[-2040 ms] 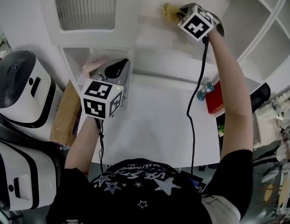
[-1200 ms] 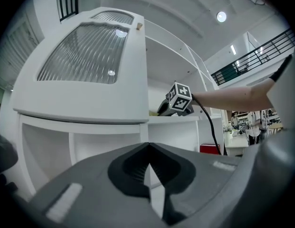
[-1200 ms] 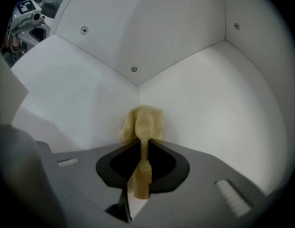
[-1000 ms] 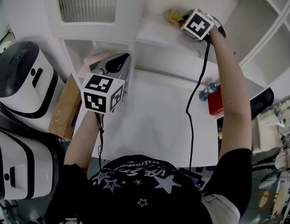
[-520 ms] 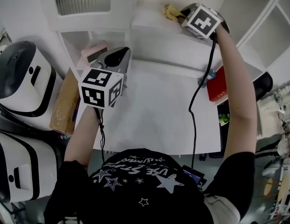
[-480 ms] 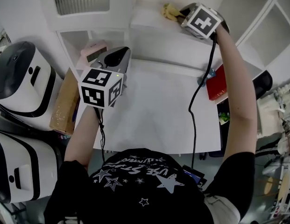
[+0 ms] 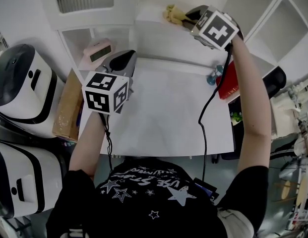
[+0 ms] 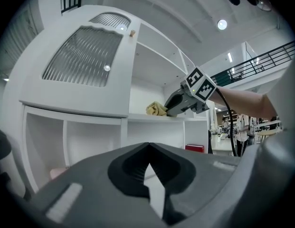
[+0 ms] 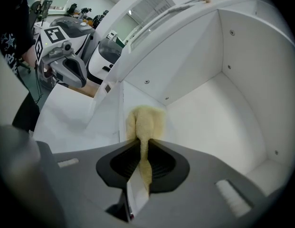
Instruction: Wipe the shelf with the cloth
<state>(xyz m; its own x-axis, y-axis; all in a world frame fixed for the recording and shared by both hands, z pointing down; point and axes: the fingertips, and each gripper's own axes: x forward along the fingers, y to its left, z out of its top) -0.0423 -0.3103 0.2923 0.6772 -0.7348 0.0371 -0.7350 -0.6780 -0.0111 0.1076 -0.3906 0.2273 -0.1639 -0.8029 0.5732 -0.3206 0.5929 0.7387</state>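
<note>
Pale yellow and crumpled, the small soft cloth [image 9: 145,121] rests on the white shelf board [image 9: 218,122], near its left end and front edge. One fold is pinched between the closed jaws of the right gripper [image 9: 142,152]. The cloth looks light and limp, so it will likely bunch or slip free under a hard drag. A deep bite on the gathered fold suits it best. Rightward the board lies bare up to the back corner, giving room for long sweeps; the front edge needs minding. The left gripper [image 8: 148,167] hangs low over the white desk top [image 7: 163,113], its jaws together on nothing.
</note>
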